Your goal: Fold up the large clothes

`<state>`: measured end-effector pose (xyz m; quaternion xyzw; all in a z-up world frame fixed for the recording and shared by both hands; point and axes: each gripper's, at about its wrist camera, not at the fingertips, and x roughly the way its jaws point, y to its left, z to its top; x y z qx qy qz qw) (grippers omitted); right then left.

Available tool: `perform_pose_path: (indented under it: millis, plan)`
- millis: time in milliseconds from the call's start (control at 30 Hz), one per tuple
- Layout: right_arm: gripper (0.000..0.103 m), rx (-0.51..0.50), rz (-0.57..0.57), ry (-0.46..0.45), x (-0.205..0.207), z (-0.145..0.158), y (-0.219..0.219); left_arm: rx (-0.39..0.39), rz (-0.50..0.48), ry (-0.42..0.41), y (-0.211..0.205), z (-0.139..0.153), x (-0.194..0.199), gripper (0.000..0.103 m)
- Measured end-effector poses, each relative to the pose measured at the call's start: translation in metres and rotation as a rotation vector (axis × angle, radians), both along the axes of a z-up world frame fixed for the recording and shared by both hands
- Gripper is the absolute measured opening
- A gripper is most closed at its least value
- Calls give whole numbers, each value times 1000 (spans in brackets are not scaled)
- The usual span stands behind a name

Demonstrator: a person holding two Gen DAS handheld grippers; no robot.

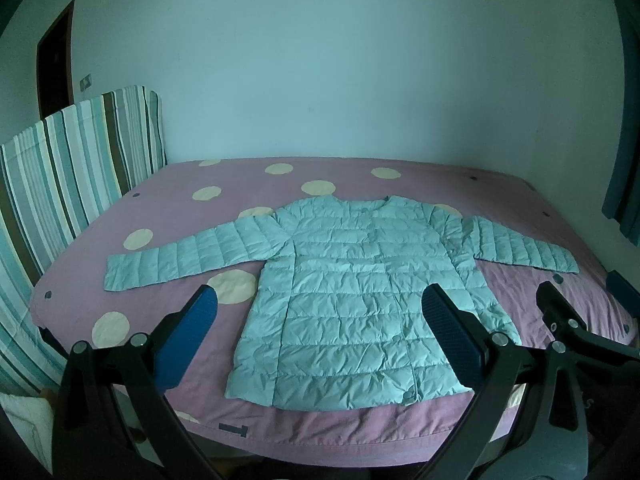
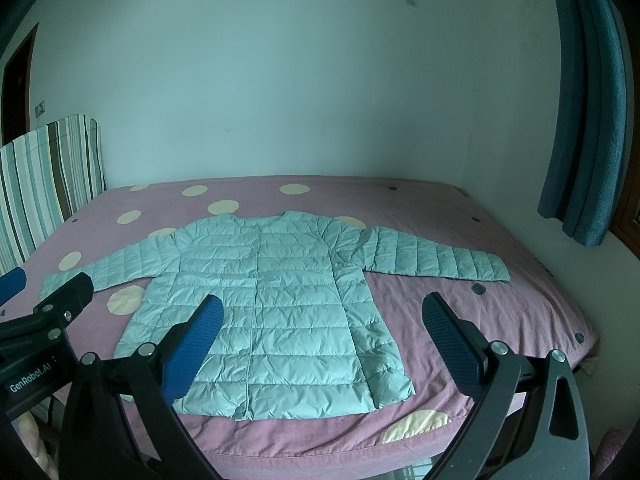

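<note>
A light teal quilted jacket (image 1: pixel 356 280) lies flat and face up on the bed, collar toward the far wall, both sleeves spread out to the sides. It also shows in the right wrist view (image 2: pixel 276 296). My left gripper (image 1: pixel 320 296) is open and empty, held above the jacket's lower left part near the bed's front edge. My right gripper (image 2: pixel 322 304) is open and empty, above the jacket's lower right part. The right gripper's black frame (image 1: pixel 560 320) shows at the right of the left wrist view. The left gripper's frame (image 2: pixel 60 308) shows at the left of the right wrist view.
The bed has a pink sheet with cream dots (image 1: pixel 360 436). A striped headboard cover (image 1: pixel 72 168) stands at the left. A plain wall runs behind the bed. A blue curtain (image 2: pixel 584 120) hangs at the right. A dark door (image 1: pixel 56 60) is at the far left.
</note>
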<state>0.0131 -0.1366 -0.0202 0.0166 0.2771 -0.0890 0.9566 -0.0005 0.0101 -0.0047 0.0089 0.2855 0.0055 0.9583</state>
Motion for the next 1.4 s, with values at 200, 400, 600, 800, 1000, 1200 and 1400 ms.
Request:
perform_pose_path:
  millis: [200, 400, 600, 800, 1000, 1200, 1400]
  plan:
    - [99, 0, 0, 1, 0, -1, 0, -1, 1, 2, 1, 0, 0, 101]
    - [99, 0, 0, 1, 1, -1, 1, 0, 1, 0, -1, -1, 0, 101]
    - [99, -1, 0, 3, 4, -1, 1, 1, 1, 1, -1, -1, 0, 101]
    - [99, -1, 0, 3, 2, -3, 1, 1, 0, 4, -1, -2, -1, 101]
    - [99, -1, 0, 3, 2, -3, 1, 1, 1, 3, -1, -1, 0, 101]
    - [99, -1, 0, 5, 2, -4, 1, 0, 1, 5, -2, 0, 1, 101]
    - [99, 0, 2, 5, 3, -5, 1, 0, 2, 7, -2, 0, 2, 101]
